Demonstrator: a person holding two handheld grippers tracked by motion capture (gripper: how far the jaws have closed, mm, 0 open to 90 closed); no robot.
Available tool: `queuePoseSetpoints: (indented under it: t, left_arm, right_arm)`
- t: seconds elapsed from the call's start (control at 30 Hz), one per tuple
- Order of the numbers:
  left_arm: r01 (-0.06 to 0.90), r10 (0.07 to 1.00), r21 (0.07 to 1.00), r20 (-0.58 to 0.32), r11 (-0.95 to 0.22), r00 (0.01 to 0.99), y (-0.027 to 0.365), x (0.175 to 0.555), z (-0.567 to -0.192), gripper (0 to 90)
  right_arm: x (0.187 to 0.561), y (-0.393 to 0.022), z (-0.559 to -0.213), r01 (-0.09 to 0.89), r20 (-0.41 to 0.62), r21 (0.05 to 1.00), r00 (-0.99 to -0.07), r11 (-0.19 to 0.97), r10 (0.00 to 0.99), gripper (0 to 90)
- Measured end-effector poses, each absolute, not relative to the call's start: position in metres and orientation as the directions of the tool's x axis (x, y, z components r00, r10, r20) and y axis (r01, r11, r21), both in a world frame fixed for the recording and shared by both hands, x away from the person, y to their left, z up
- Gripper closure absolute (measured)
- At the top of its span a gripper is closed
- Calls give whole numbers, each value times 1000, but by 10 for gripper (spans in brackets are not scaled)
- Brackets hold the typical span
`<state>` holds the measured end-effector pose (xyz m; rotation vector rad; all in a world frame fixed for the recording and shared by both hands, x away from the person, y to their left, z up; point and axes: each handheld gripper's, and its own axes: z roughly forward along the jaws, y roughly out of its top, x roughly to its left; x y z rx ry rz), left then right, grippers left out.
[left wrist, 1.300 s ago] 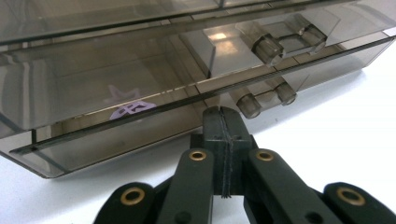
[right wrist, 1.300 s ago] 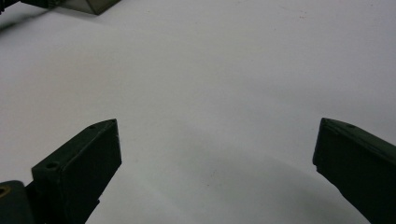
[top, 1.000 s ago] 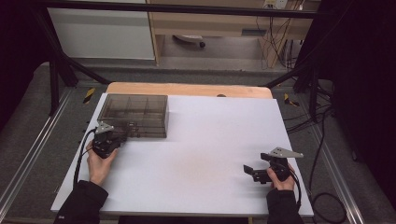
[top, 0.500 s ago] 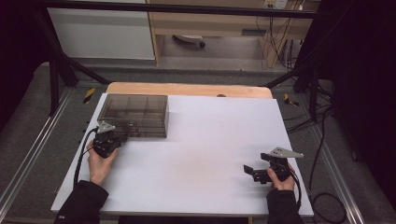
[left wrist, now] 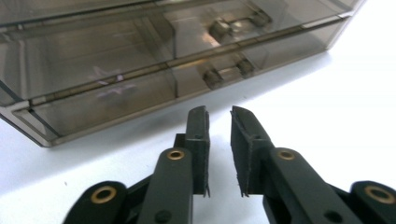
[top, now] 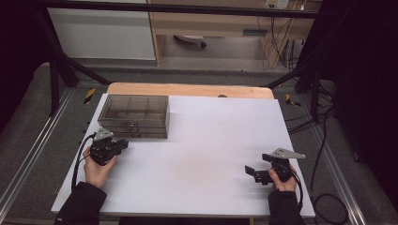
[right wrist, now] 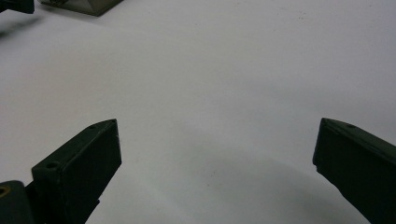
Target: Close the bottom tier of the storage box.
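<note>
No writing or label can be read on anything here. The smoky, see-through drawer box sits at the far left of the white table, two shallow drawers stacked, each with a small handle. The left gripper hangs just before the lower drawer, its jaws having just been opening to a narrow gap with nothing between them. The right gripper rests well apart, jaws spread wide and empty.

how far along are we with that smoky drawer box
Nothing looks done: both drawers of the smoky drawer box sit flush, handles untouched. In hand: the left gripper faces the lower drawer handle from just short of it, its jaws having just been opening, a narrow gap with nothing between them. The right gripper waits open over the bare white table. Left: probably grasping a handle and pulling.
</note>
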<state>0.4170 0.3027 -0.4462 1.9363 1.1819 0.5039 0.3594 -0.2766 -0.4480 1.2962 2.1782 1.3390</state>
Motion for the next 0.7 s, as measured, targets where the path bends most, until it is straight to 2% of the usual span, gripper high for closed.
queuePoseSetpoints:
  t: [0.2, 0.33, 0.7]
  left_arm:
    - [550, 860, 799, -85, -243, 503, 302, 404, -447, 523]
    - [552, 856, 800, -98, -236, 508, 303, 397, -448, 411]
    - [539, 848, 800, -74, -263, 524, 303, 376, -448, 202]
  right_arm:
    - [359, -277, -448, 546, 206, 820, -562, 172, 801, 18]
    - [359, -276, -448, 546, 206, 820, -562, 172, 801, 18]
    - [359, -277, -448, 545, 206, 820, -564, 173, 800, 18]
